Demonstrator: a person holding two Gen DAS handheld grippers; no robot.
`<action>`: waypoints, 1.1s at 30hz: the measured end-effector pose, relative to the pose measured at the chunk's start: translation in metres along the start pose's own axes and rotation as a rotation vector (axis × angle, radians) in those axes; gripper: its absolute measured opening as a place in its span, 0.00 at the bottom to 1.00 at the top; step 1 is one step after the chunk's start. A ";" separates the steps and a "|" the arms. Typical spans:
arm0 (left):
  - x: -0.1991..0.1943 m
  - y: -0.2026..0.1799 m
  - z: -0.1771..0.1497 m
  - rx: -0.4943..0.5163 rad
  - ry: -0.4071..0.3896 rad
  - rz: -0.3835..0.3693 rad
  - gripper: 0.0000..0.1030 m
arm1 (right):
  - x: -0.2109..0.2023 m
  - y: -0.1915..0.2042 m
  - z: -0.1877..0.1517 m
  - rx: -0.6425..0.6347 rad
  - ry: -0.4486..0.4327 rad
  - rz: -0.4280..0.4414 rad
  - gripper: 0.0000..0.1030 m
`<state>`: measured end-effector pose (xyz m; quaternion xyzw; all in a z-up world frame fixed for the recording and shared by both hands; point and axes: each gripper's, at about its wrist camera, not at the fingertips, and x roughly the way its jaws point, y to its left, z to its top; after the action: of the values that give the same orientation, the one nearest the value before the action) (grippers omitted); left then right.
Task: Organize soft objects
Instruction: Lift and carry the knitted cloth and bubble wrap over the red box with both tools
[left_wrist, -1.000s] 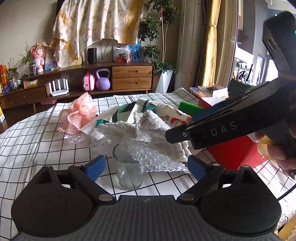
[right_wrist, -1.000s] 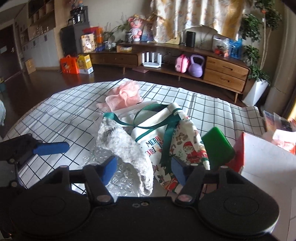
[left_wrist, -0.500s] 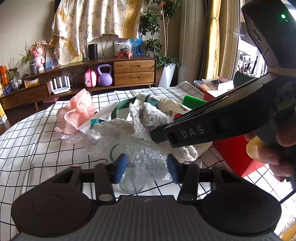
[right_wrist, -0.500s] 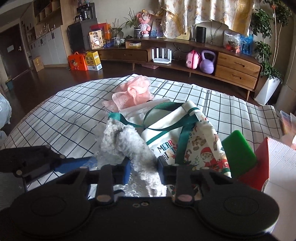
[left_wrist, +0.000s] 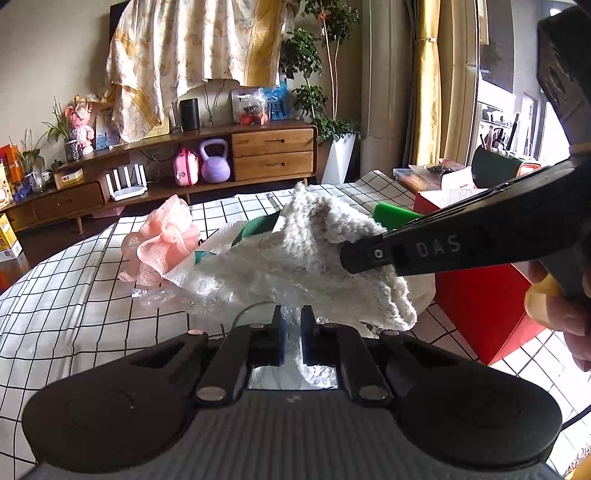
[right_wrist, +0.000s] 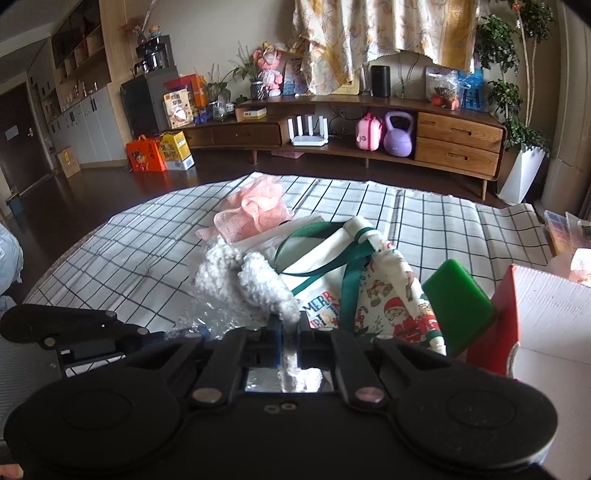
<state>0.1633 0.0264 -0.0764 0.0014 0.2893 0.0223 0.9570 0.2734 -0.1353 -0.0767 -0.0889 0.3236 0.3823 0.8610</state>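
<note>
A white fluffy knitted cloth (left_wrist: 317, 254) hangs lifted above the checked tablecloth, over a sheet of clear bubble wrap (left_wrist: 207, 299). My right gripper (right_wrist: 290, 334) is shut on the cloth's near edge (right_wrist: 255, 284). My left gripper (left_wrist: 291, 334) is shut on the bubble wrap just under the cloth. The right gripper's black finger crosses the left wrist view from the right, over the cloth. A pink mesh bath pouf (left_wrist: 162, 240) lies beyond, also in the right wrist view (right_wrist: 255, 210).
A Christmas tote bag (right_wrist: 369, 291) with green straps lies behind the cloth. A green sponge block (right_wrist: 458, 302) leans on a red and white box (right_wrist: 546, 317) at right. A glass jar rim (left_wrist: 251, 310) shows under the wrap.
Both grippers have closed from open: the right on the fluffy cloth, the left on the bubble wrap. The cloth has been lifted higher off the table.
</note>
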 end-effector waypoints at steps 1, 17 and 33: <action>0.000 0.000 0.001 -0.002 -0.002 0.001 0.06 | -0.003 0.000 0.001 0.008 -0.008 -0.004 0.05; -0.034 -0.010 0.050 0.044 -0.120 -0.017 0.03 | -0.086 -0.022 0.016 0.017 -0.158 -0.141 0.05; -0.047 -0.028 0.108 0.053 -0.116 -0.160 0.03 | -0.173 -0.082 -0.001 0.087 -0.241 -0.330 0.05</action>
<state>0.1851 -0.0025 0.0387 0.0048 0.2330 -0.0618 0.9705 0.2455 -0.2963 0.0225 -0.0569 0.2156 0.2296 0.9474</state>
